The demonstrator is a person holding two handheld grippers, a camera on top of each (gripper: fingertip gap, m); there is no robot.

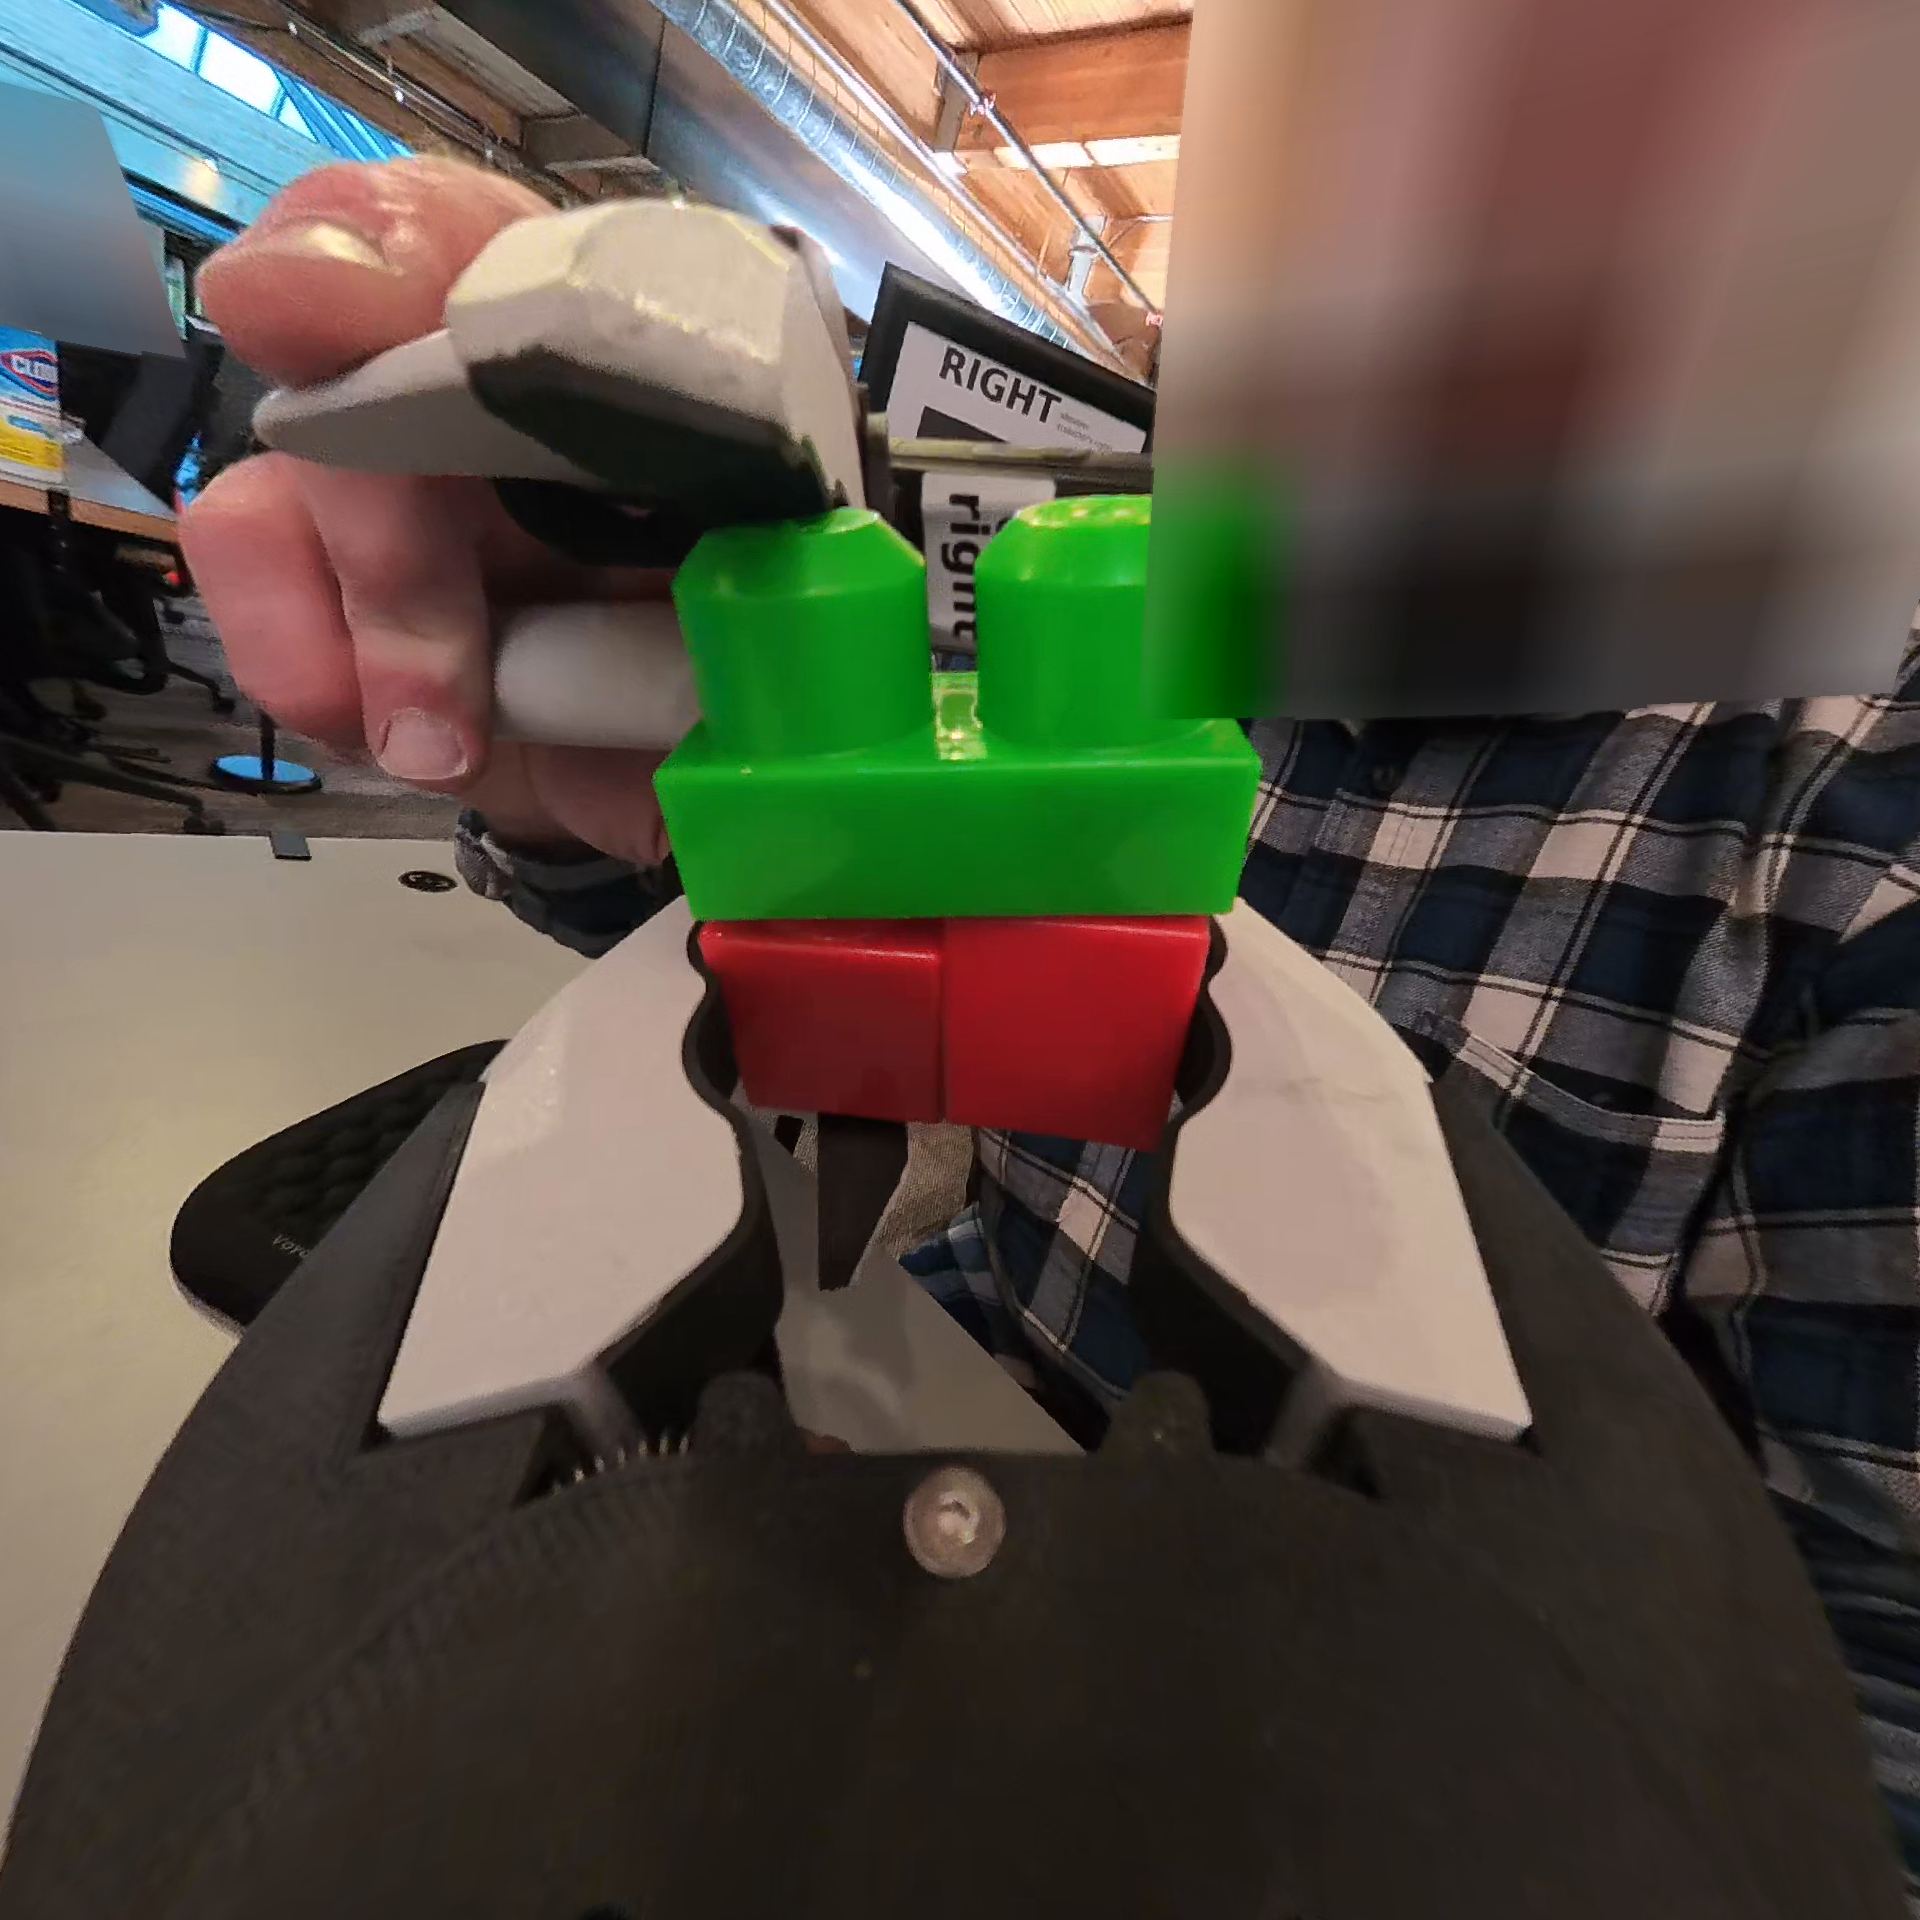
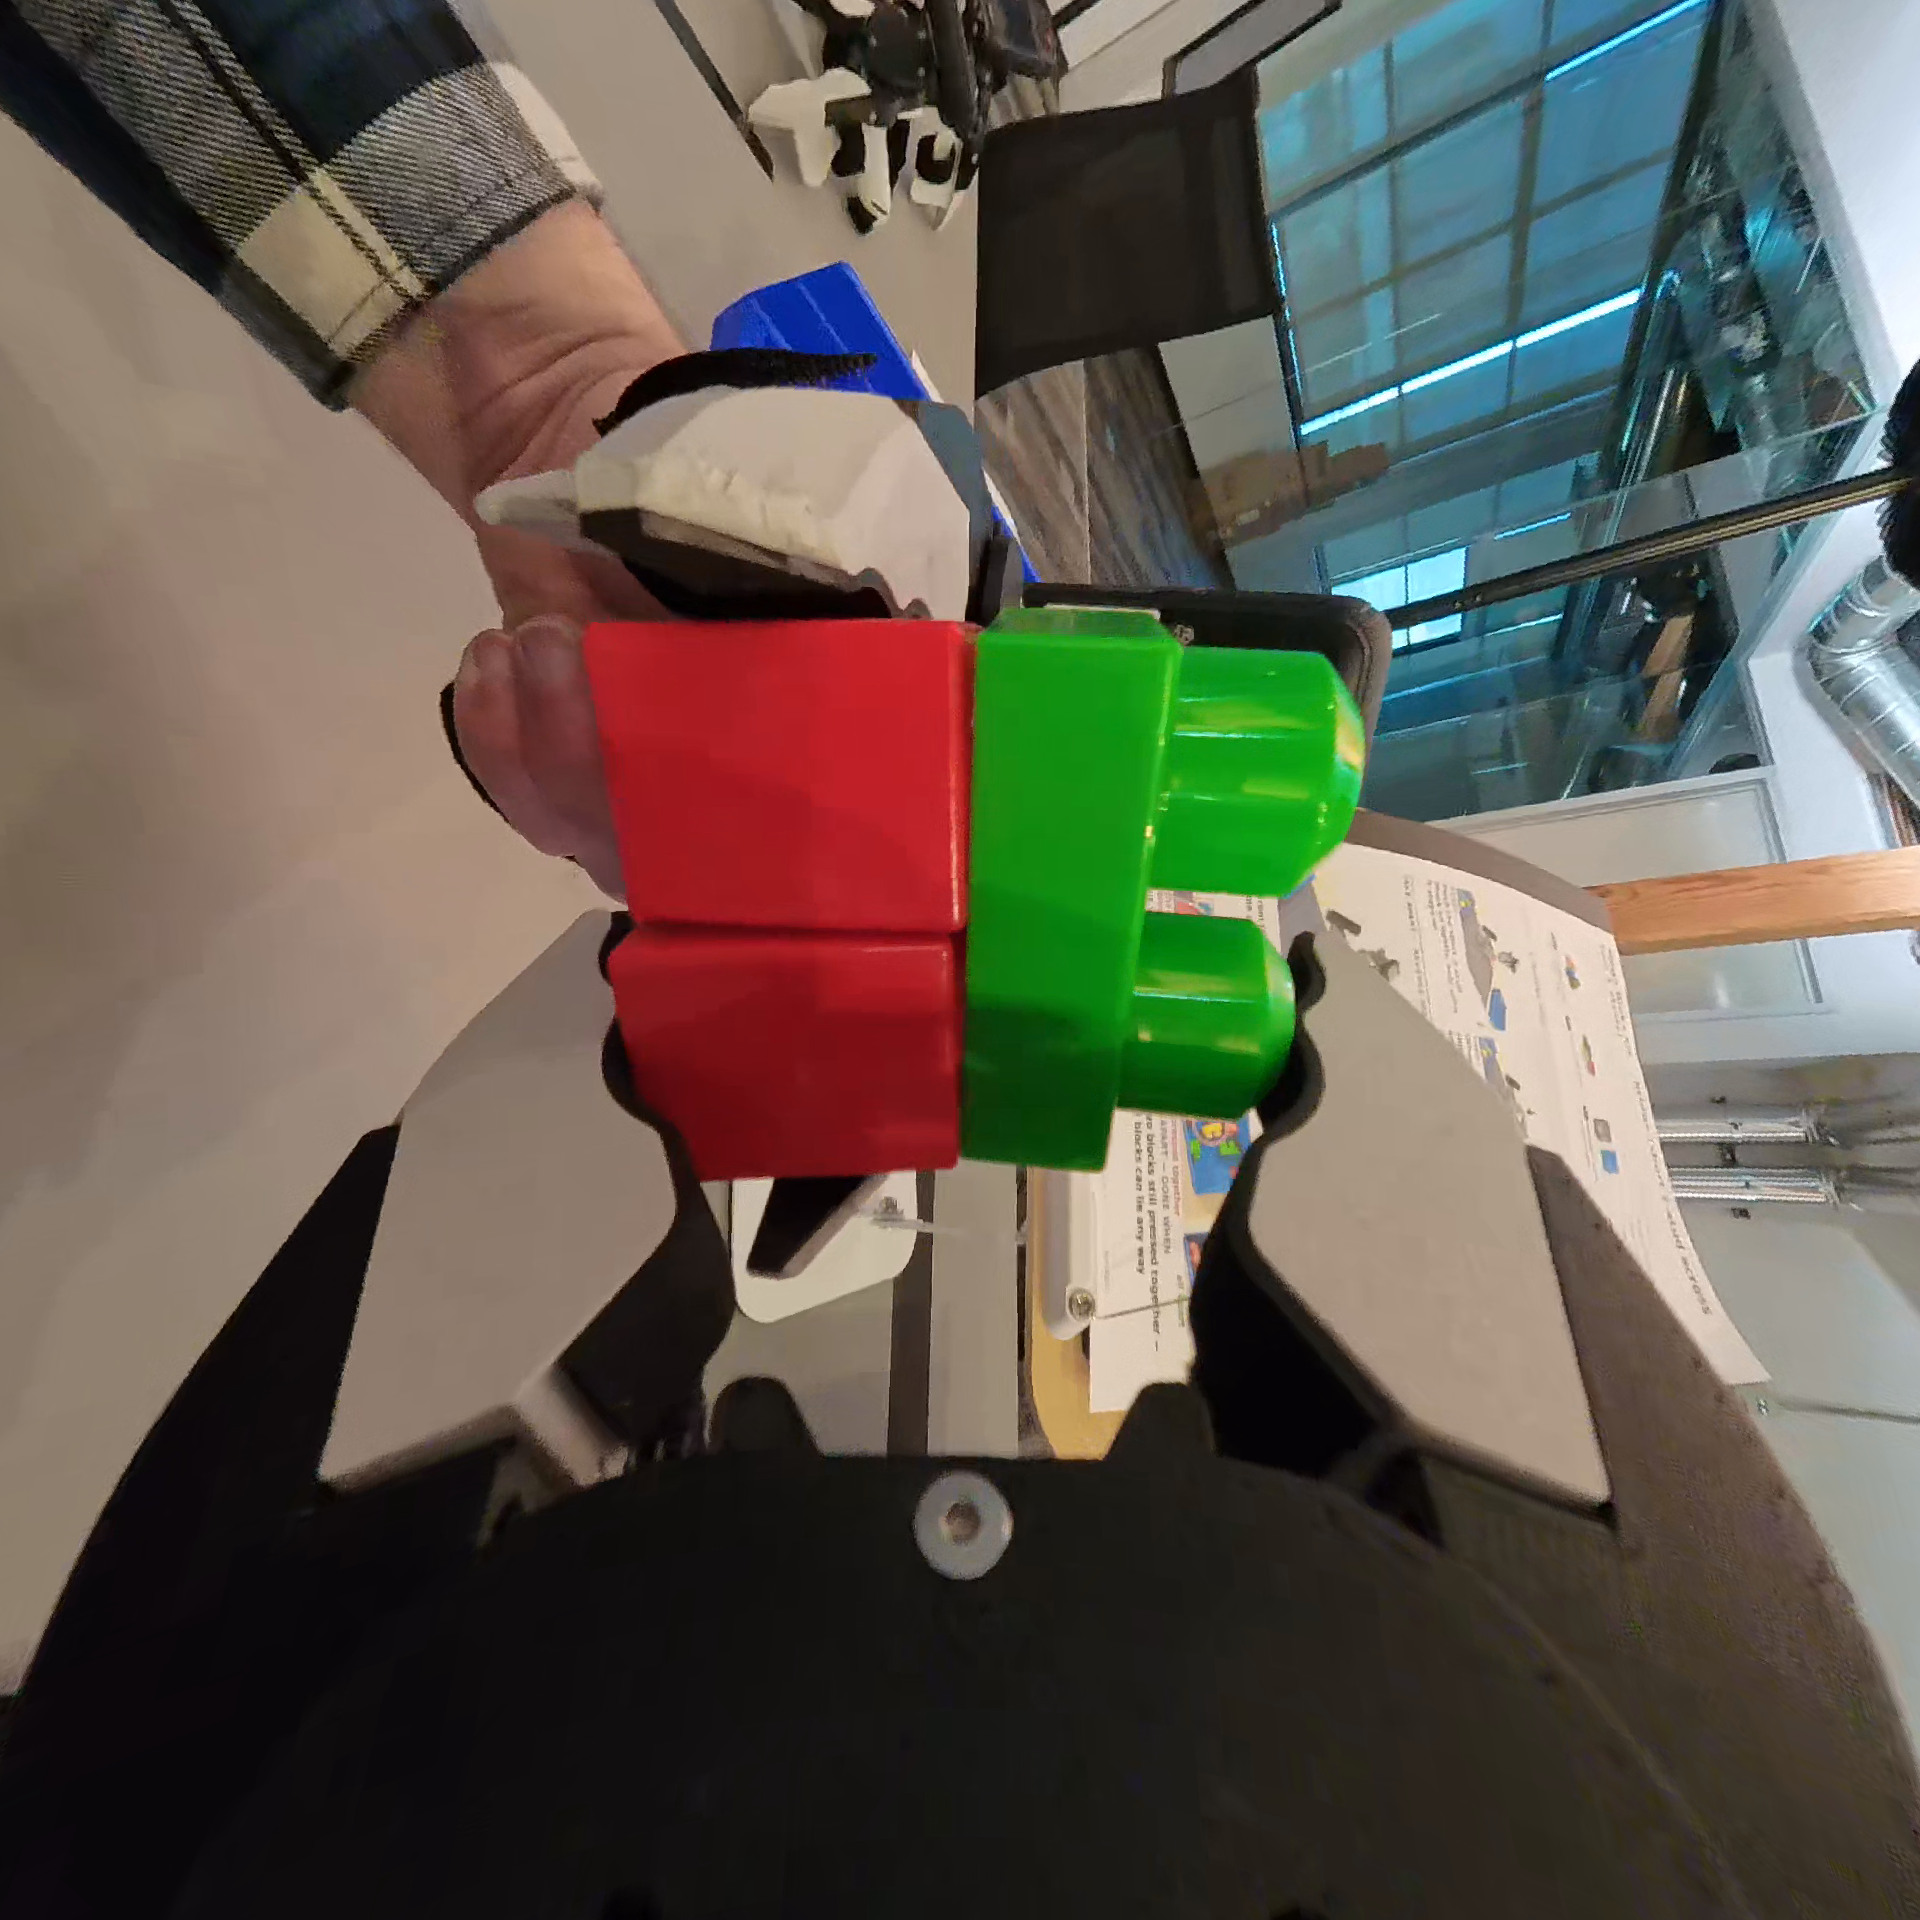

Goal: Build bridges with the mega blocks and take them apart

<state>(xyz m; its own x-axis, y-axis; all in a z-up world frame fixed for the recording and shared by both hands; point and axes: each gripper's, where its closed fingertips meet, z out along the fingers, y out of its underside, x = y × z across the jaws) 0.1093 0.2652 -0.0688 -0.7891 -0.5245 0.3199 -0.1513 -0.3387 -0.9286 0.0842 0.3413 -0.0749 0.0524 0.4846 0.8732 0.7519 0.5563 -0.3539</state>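
Left gripper [image 1: 956, 1029] clamps the 2 red blocks [image 1: 951, 1023] sideways, bracing them midair; right gripper [image 2: 951, 1039] squeezes base-to-stud across green block [image 2: 1049, 894], likely pressing the bridge together

White table [image 1: 187, 1039]; black chair [image 2: 1122, 218]; blue bin [image 2: 800, 312]; printed sheet [image 2: 1538, 1049]; black mat [image 1: 301, 1195].

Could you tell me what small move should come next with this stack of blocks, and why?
Probably pull the green block off the two red blocks. The left tool clamps the reds, the green is still seated on them, and the right tool spans the stack from red base to green stud.
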